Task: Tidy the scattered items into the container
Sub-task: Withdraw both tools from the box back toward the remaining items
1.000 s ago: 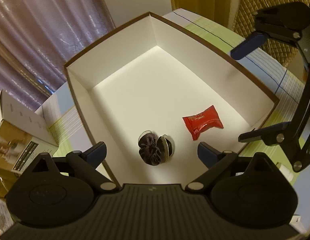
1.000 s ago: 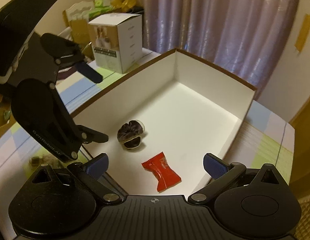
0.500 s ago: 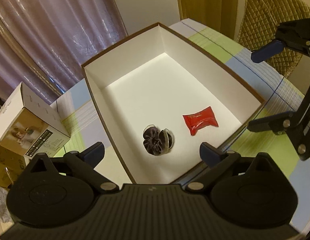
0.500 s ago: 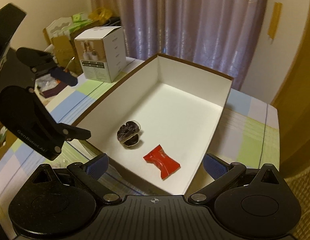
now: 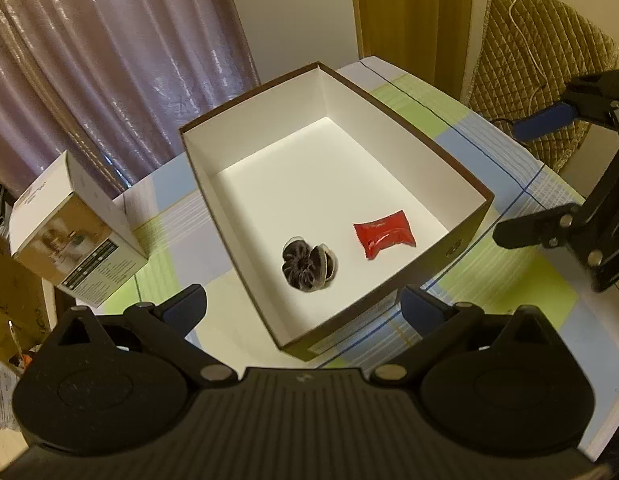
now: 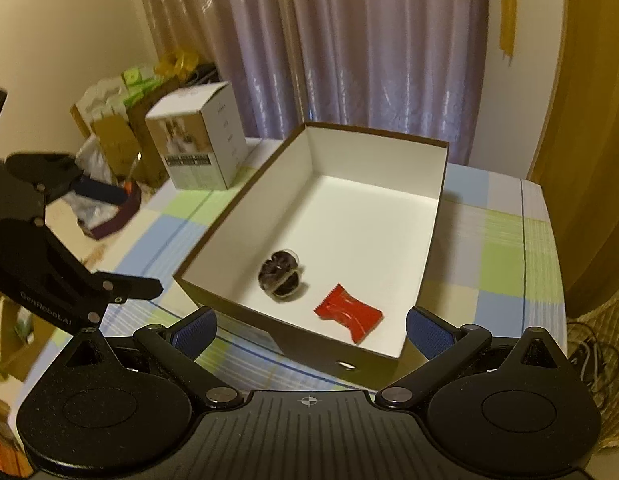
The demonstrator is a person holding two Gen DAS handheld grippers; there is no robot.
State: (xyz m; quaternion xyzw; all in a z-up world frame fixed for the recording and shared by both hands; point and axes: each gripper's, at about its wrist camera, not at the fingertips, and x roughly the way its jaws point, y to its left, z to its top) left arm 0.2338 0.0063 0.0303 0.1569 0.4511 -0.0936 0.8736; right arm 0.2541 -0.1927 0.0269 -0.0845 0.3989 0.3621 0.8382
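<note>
Indoors, a checked tablecloth (image 5: 509, 292) bears the open box (image 5: 475, 218). Left of the box stands a carton (image 5: 75, 236), curtains (image 5: 109, 60) behind. Inside the box lie a dark pod (image 5: 307, 264) and a red candy (image 5: 385, 234). Both the left gripper (image 5: 303, 306) and right gripper (image 6: 311, 330) gape empty.

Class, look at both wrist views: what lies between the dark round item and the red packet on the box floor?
Nothing: bare white box floor separates the dark round item and red packet; both views show this.
</note>
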